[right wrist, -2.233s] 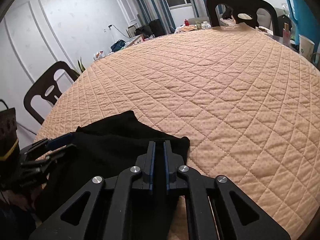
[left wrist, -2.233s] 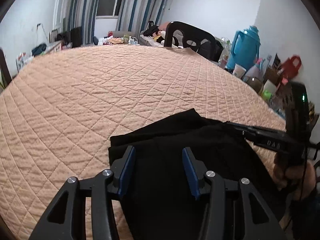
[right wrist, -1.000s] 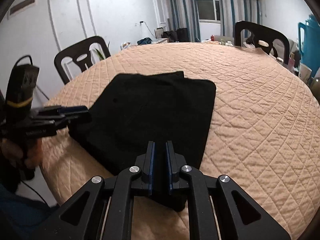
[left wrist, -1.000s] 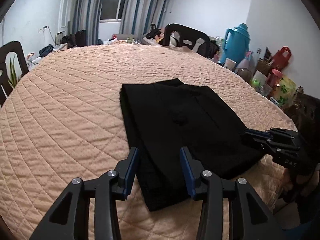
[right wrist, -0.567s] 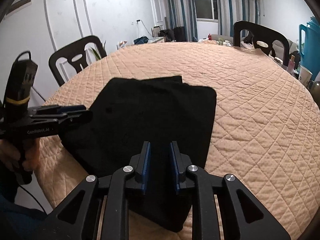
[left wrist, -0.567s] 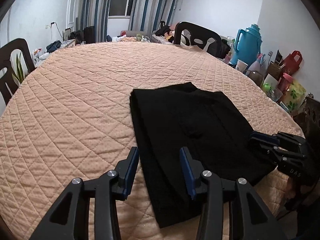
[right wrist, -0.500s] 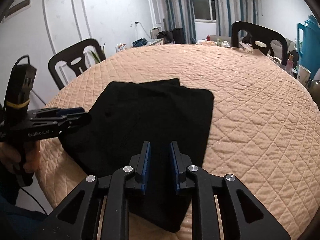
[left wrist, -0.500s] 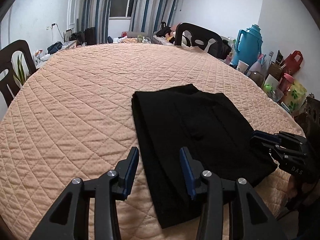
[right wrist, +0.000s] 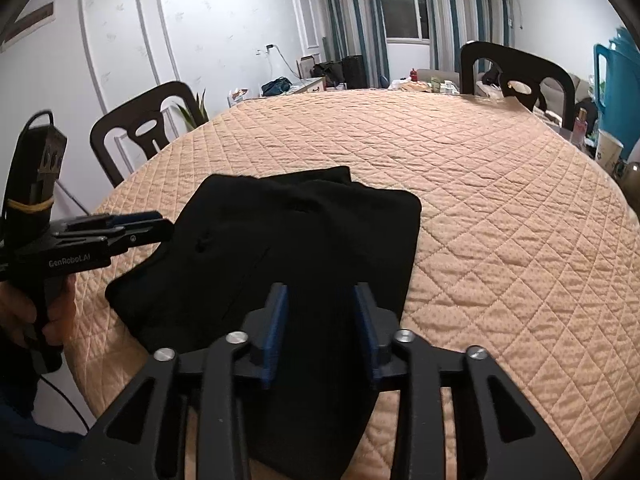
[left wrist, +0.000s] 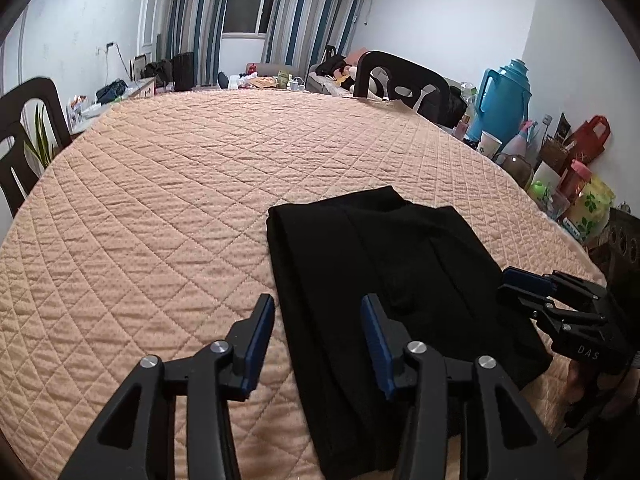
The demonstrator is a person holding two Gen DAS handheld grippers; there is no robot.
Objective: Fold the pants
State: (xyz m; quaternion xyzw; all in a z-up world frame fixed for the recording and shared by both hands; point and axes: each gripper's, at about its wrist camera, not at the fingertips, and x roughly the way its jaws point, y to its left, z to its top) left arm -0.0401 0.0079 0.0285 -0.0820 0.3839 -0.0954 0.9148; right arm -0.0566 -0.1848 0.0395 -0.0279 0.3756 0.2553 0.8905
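With the black pants [left wrist: 384, 280] lying folded on the quilted table cover [left wrist: 160, 200] near its front edge, a fold looks just laid down. Right gripper [right wrist: 322, 328] has just been opening its jaws; they stand apart over the cloth, pads off it. Left gripper [left wrist: 316, 340] hangs apart too, straddling the pants' left edge, gripping nothing. Next move, I'd judge: pick a fresh edge for another fold, or smooth and finish.
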